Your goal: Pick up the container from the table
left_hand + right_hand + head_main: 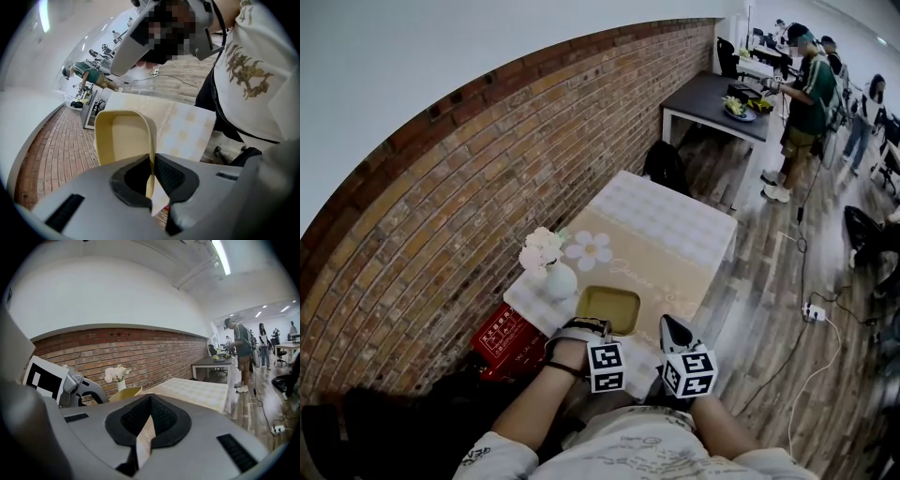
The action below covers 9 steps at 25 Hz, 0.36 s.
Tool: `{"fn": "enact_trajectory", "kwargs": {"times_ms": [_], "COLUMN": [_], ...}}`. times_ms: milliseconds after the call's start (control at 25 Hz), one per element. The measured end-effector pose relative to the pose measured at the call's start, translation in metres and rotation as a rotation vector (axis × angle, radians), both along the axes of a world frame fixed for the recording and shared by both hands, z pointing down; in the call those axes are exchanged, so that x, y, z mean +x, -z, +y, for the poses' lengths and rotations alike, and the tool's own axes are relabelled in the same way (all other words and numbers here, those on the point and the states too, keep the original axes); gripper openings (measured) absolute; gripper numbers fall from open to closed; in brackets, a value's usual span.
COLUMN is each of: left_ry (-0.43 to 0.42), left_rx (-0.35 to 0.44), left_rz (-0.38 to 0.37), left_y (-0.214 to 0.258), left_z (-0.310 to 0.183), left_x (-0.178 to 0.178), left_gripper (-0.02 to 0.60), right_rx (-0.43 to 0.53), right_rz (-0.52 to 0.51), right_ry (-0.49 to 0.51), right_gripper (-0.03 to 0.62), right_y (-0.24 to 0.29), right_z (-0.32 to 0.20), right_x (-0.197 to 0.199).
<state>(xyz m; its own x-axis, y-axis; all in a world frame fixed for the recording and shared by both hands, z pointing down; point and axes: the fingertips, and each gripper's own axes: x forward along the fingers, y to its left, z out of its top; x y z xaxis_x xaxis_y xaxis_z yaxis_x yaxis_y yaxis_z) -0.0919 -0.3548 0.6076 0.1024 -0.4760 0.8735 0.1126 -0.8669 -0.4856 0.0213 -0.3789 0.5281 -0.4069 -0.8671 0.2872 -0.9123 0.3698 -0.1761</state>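
The container [609, 307] is a shallow yellow tray near the front edge of the cloth-covered table [675, 230]. My left gripper [586, 326] is at its near rim. In the left gripper view the jaws of that gripper [151, 165] are shut on the thin side wall of the container [123, 137], which stands tilted over the cloth. My right gripper [673, 328] hovers just right of the tray, jaws shut with nothing between them. In the right gripper view that gripper [149, 399] points across the table, with the container [125, 393] and the left gripper [80, 383] off to its left.
A white vase of pale flowers [555, 274] stands just left of the tray. A red box [502, 339] lies on the floor by the brick wall. A dark table [712, 98] and standing people [806, 94] are at the back right. A power strip and cable [814, 311] lie on the floor.
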Motion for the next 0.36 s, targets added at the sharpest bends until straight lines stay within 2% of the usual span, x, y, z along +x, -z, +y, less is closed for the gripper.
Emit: {"fn": "enact_trajectory", "kwargs": {"times_ms": [360], "left_ry": [0.018], "left_rx": [-0.002], "left_rz": [0.011], "left_y": [-0.002], "left_z": [-0.0015], "left_x": [-0.0001], "left_gripper": [0.026], "right_rx": [0.003], "right_rz": [0.011], "right_ry": [-0.012], "right_gripper": [0.0], "right_y": [0.0027], "right_z": [0.0026], "right_x": [0.0011]}}
